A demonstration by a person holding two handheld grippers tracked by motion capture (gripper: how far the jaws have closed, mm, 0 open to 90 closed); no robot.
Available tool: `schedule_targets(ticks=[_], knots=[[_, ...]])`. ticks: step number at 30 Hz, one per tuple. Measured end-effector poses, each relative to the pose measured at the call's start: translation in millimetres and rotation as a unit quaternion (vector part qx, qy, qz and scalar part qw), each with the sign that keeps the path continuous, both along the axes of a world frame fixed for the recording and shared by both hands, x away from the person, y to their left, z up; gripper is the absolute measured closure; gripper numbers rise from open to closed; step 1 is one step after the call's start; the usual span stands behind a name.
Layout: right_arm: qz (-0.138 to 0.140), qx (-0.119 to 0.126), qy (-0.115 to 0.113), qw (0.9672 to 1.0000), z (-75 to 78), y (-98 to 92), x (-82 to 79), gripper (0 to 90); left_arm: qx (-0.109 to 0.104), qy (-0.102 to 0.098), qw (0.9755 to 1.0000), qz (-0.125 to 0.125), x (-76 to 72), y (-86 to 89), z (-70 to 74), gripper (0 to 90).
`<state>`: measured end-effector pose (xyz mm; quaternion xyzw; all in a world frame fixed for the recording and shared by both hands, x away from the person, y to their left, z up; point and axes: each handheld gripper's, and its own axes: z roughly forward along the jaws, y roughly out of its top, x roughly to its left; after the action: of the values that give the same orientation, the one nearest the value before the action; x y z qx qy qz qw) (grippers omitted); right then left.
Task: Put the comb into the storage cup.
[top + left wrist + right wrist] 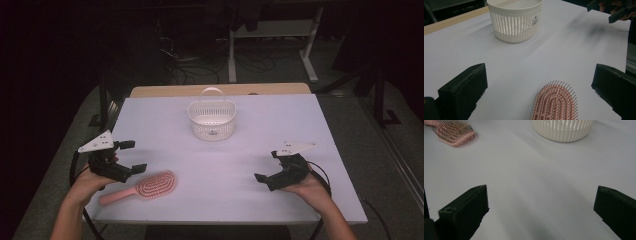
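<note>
On the desk (225, 165) near its front-left edge, the pink hairbrush (145, 186) lies bristles-up just beside the left tongs (131, 156), spread wide and empty; right tongs (266, 165) also spread, well apart. Best grab looks like dropping the left tongs across the narrow handle, squarely. Long axis runs diagonally: handle toward the front-left, head toward the white basket (212, 118).

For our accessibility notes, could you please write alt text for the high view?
A pink hairbrush lies bristles up near the front left of a white table, just beside the open left gripper. The open right gripper hangs at the front right, and a white slatted basket stands farther back, mid-table.
</note>
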<state>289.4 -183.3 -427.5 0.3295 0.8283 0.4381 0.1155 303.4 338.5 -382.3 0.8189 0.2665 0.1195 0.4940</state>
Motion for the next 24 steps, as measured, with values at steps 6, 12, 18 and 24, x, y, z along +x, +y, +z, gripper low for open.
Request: schedule_targets(ticks=[6, 12, 18, 24], knots=[[0.0, -0.001, 0.001, 1.0, -0.6, 0.7, 0.4, 0.0, -0.003, -0.001, 0.9999, 0.011, -4.5, 14.4, 1.5, 0.0], [-0.001, -0.001, 0.002, 1.0, -0.5, 0.8, 0.2, 0.0, -0.004, -0.004, 0.9998, 0.019, -8.7, 28.0, 2.6, 0.0], [-0.001, -0.003, 0.002, 1.0, -1.0, 1.0, 0.7, 0.0, 0.003, -0.001, 0.9998, 0.019, -10.6, 35.2, 1.8, 0.0], [-0.001, -0.003, 0.001, 1.0, -1.0, 0.7, 0.5, 0.0, 0.019, 0.009, 0.9997, 0.012, -10.0, 34.9, 2.4, 0.0]])
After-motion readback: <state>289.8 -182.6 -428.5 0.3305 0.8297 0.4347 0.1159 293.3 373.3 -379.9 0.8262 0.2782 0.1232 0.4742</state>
